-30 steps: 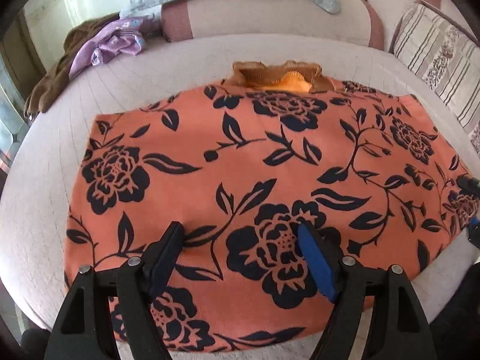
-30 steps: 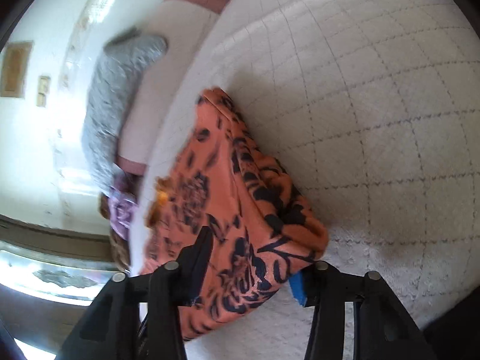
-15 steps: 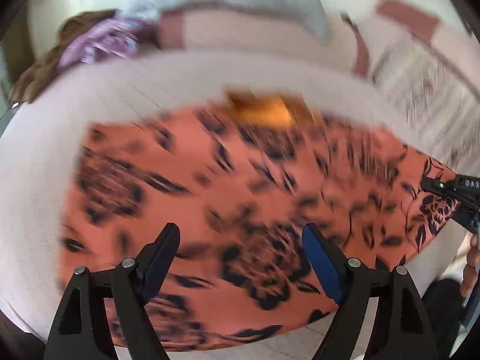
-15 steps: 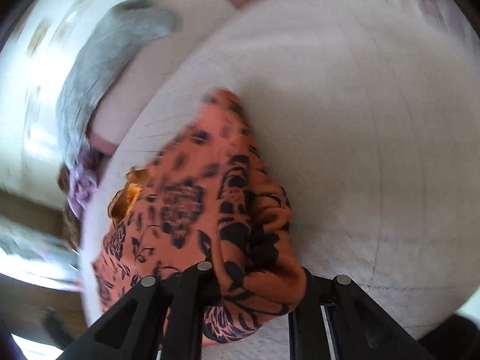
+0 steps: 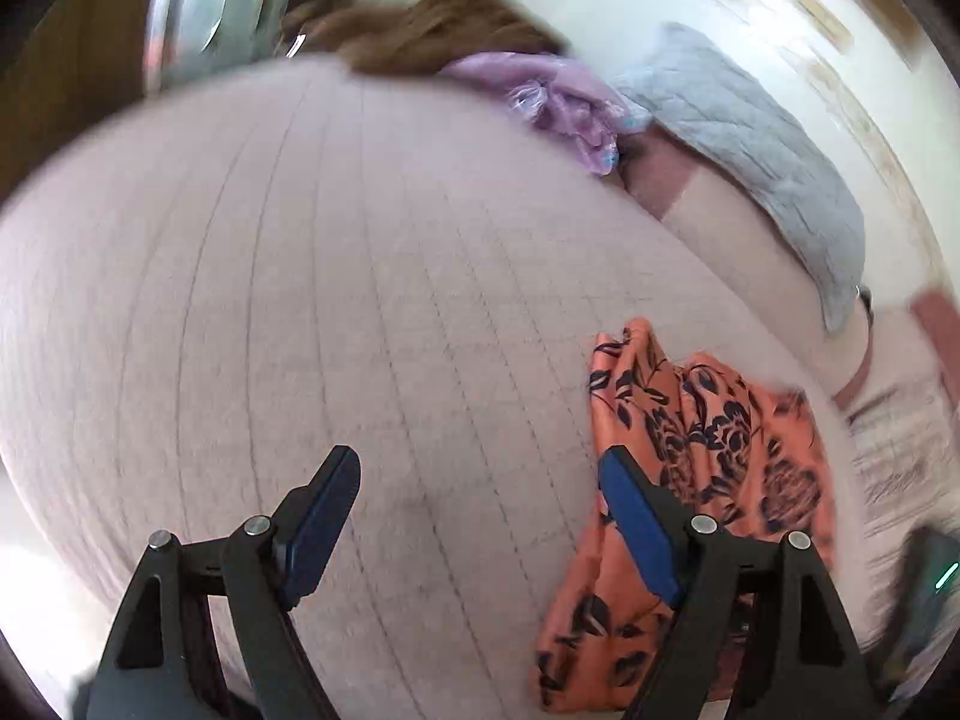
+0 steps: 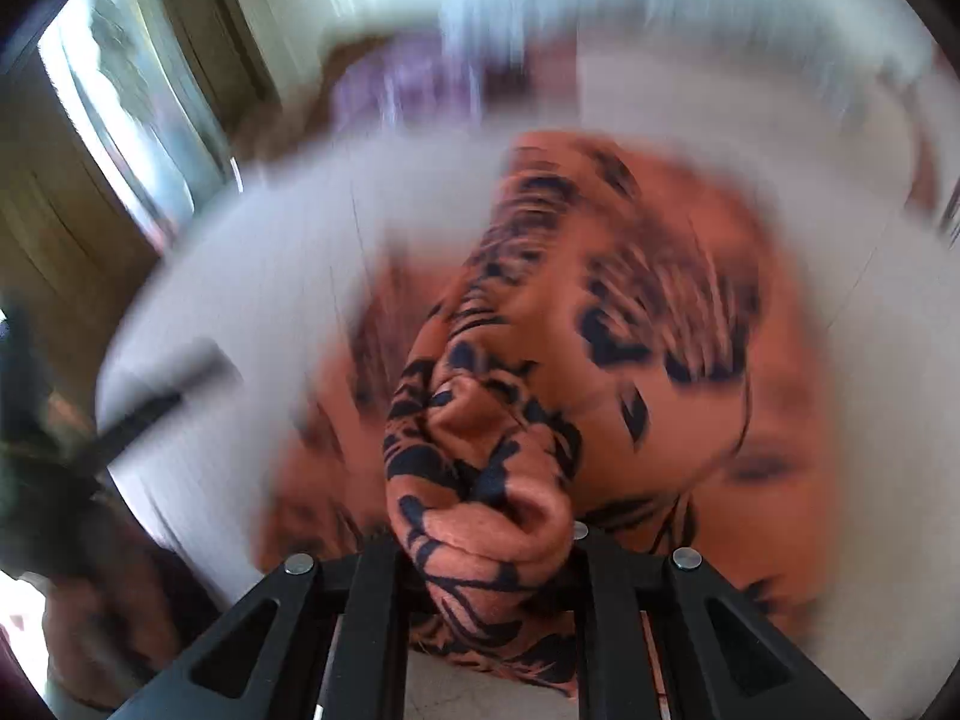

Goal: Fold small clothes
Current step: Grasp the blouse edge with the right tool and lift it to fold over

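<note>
Orange cloth printed with dark flowers, the garment [image 6: 480,480] is bunched and clamped between the closed fingers of the right gripper [image 6: 480,546], with the rest of it spread blurred over the pale quilted bed [image 6: 252,276] beyond. In the left wrist view the left gripper [image 5: 480,516] stands wide with nothing between its fingers, above bare bed; the garment lies crumpled just right of its blue-padded right finger [image 5: 636,522]. Far off lie a purple cloth [image 5: 558,102] and a grey quilted cushion [image 5: 756,138].

A: The orange garment [image 5: 714,432]?
B: Soft matt knit cloth, black floral print.
A: The bed [image 5: 300,300]?
B: Matt quilted fabric, stitched in a grid.
A: The left hand-held gripper [image 5: 480,492]?
B: Matt black plastic, blue pads [image 5: 636,516], shiny metal rivets.
</note>
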{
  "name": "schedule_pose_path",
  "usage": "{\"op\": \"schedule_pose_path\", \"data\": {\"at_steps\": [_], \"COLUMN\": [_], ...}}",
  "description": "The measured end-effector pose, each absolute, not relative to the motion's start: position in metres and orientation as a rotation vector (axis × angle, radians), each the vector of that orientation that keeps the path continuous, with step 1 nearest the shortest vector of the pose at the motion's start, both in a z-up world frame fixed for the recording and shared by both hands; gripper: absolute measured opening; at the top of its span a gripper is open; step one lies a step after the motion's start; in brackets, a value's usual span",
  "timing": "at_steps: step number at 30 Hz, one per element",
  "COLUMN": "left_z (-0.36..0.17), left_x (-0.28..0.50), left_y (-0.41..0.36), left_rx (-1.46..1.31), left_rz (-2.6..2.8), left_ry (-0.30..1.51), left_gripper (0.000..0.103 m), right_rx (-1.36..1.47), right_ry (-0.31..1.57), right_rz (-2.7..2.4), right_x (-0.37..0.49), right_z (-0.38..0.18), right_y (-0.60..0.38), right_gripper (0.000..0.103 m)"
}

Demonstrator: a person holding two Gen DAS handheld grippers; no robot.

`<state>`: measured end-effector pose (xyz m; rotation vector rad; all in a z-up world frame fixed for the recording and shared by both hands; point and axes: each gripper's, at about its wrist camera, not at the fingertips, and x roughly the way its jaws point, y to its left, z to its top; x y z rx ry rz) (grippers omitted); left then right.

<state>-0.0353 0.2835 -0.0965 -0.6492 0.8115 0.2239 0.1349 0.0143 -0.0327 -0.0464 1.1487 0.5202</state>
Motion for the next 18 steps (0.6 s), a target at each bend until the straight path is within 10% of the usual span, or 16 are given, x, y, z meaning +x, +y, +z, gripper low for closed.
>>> {"op": "schedule_pose_path", "data": {"at_steps": [10, 18], "left_z": [-0.082, -0.078], "left_x": [-0.042, -0.043], "left_y": [0.279, 0.278], "left_rx": [-0.623, -0.666], "left_rz": [0.156, 0.052], "left_ry": [0.707, 0.746], "left_gripper": [0.082, 0.082], "right_rx": [0.041, 0.034], "right_ry": [0.933, 1.091], "right_rz": [0.608, 0.679], "right_x": [0.128, 0.101], "right_z": [0.070, -0.020], "right_y": [0.017, 0.022], "right_gripper": [0.013, 0.038]}}
